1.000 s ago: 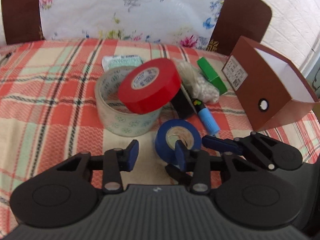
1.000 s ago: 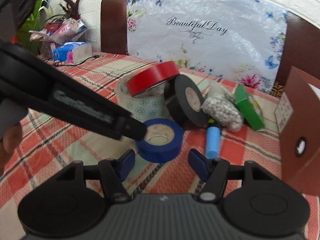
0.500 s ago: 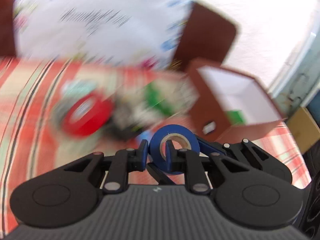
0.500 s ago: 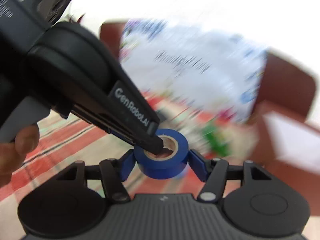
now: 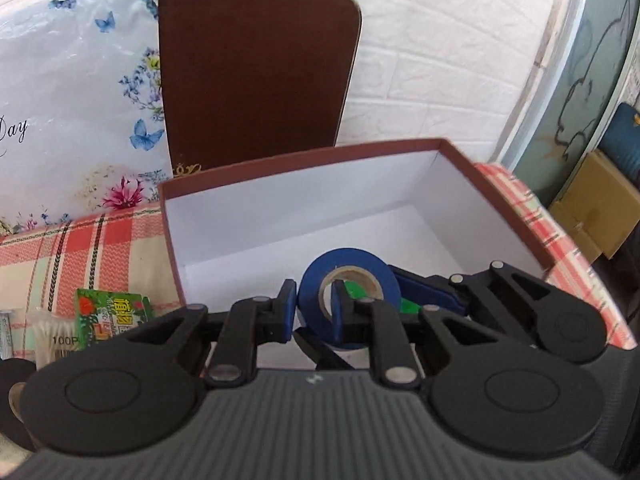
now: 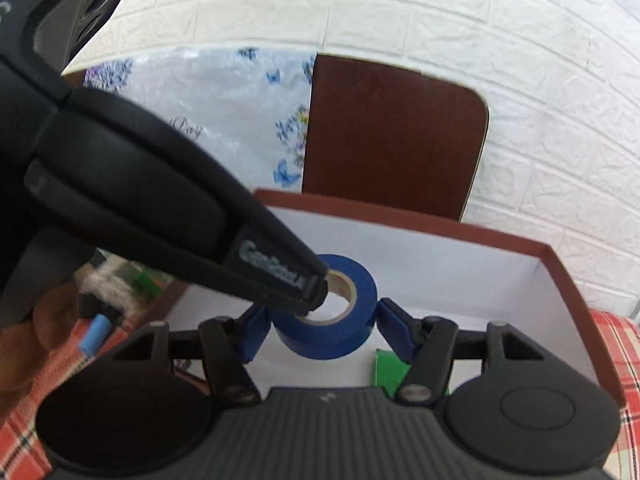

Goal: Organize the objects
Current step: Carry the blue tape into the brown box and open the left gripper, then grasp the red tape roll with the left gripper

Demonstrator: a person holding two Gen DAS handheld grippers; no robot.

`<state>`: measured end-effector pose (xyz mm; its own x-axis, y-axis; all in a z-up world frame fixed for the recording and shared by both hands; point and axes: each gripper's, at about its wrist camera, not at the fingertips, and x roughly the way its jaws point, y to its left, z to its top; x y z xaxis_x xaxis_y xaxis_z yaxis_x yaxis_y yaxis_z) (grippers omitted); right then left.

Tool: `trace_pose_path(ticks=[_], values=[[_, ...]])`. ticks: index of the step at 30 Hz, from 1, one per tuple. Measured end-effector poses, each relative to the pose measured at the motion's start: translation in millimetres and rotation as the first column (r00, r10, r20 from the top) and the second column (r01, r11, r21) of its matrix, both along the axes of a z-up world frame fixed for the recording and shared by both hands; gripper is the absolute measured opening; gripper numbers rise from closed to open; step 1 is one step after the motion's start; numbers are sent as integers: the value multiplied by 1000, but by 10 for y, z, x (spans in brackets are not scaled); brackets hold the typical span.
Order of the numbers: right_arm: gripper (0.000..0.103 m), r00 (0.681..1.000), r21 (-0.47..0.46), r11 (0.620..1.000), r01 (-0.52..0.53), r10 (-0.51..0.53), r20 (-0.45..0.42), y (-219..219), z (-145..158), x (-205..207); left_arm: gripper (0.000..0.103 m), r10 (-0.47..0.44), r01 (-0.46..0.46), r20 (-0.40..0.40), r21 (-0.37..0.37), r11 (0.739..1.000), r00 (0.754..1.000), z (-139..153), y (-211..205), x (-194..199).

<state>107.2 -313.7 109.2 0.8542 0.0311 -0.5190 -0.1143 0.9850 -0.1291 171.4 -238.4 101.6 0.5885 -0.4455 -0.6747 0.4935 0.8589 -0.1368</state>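
**Blue tape held over the brown box**

Left wrist view: The left tool [image 5: 312, 312] is pinched tight on the wall of the blue tape roll [image 5: 347, 280]. One blue pad sits outside the roll and the other pad sits inside its hole. The roll stands on edge, up over the open brown box [image 5: 496, 196], near its front side. The box is white inside, and something green [image 5: 354, 290] lies on its floor behind the roll. The right tool [image 5: 404, 280] comes in from the right, with one blue pad against the side of the roll. The box sits on the counter [image 5: 100, 248], which has a red check cloth. Left of the box are a green packet [image 5: 114, 314], a pack of cotton swabs [image 5: 50, 334] and a black tape roll [image 5: 12, 392]. A brown chair back [image 5: 252, 72] stands behind the box.

Right wrist view: The right tool [image 6: 320, 326] is about half open, and its two blue pads sit on both sides of the blue tape roll [image 6: 332, 320], touching it. The left tool [image 6: 316, 290] reaches in from the left, with its tip in the hole of the roll. The roll hangs over the brown box [image 6: 560, 276]. A green thing [image 6: 388, 368] lies in the box below. A person's hand [image 6: 28, 344] is at the left edge.
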Motion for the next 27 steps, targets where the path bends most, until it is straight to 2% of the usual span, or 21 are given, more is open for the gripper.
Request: trace_pose_path(ticks=[2, 4, 8, 13, 15, 20, 27], values=[[63, 1000, 43, 999, -4, 4, 0, -54, -44, 34, 22, 5, -5, -3, 19, 1000, 1000, -30, -24, 31], [63, 1000, 58, 998, 2, -2, 8, -71, -74, 37, 28, 26, -25, -14, 39, 999, 1000, -39, -4, 37], [63, 999, 92, 995, 32, -34, 25, -108, -65, -77, 31, 38, -42, 66, 67, 997, 997, 61, 107, -120], [63, 995, 113, 992, 62, -71, 76, -50, 28, -446, 34, 57, -69, 147, 74, 995, 987, 196, 379, -507], [63, 992, 134, 988, 71, -84, 95, -7, 57, -624, 42, 78, -90, 163, 67, 994, 984, 218, 532, -662], [63, 989, 171, 984, 58, -80, 125, 431, 58, -1018, 43, 131, -145, 170, 76, 987, 977, 150, 928, -951], [63, 1000, 184, 983, -21, 17, 25, 1074, -27, -948, 43, 222, -237, 150, 91, 967, 964, -160, 1628, -1143]])
